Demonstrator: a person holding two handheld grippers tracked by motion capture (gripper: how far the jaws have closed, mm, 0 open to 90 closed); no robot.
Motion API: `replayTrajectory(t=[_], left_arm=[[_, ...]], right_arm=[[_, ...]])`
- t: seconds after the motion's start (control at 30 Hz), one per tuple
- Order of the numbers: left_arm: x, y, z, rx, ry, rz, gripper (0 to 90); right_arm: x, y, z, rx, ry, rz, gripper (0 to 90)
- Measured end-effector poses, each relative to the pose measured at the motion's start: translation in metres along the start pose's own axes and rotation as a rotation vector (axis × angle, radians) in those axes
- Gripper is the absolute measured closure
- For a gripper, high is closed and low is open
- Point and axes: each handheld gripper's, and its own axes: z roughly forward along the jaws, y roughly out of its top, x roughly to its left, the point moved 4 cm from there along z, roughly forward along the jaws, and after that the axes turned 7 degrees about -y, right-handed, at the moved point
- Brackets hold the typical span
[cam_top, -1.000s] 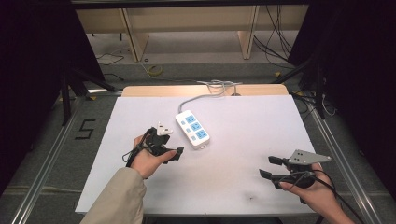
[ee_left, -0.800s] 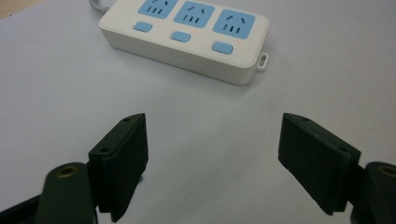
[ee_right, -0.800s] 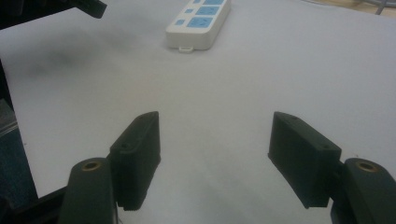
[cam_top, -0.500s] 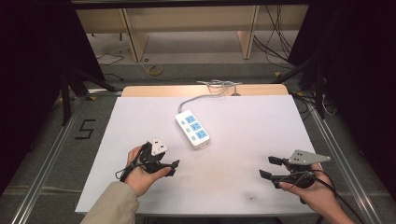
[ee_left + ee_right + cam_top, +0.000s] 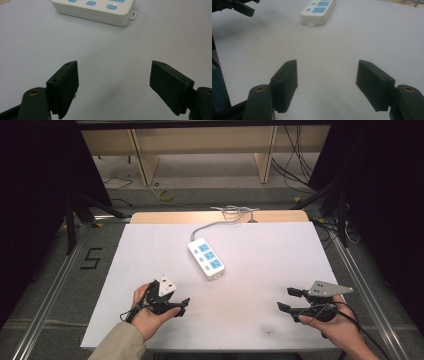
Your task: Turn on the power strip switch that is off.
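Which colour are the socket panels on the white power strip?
Light blue, on the white plastic power strip; the high view shows them best.

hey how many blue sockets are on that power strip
3, in a row along the top of the power strip: one at the cord end, one in the middle, one at the end nearest the person. Small blue buttons sit beside them. None looks hidden.

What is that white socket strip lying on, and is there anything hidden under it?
The power strip lies flat on the white table sheet, with its grey cable running off the far edge. Whatever is beneath the strip is covered and cannot be seen.
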Motion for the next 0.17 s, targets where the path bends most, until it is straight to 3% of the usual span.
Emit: replayTrajectory(t=[0.17], left_arm=[[0.0006,-0.0019,0.0016,0.006,0.0,-0.004,22.9]], right_arm=[[-0.0002,0.0004,-0.0006,-0.003,-0.003,-0.004,33.8]])
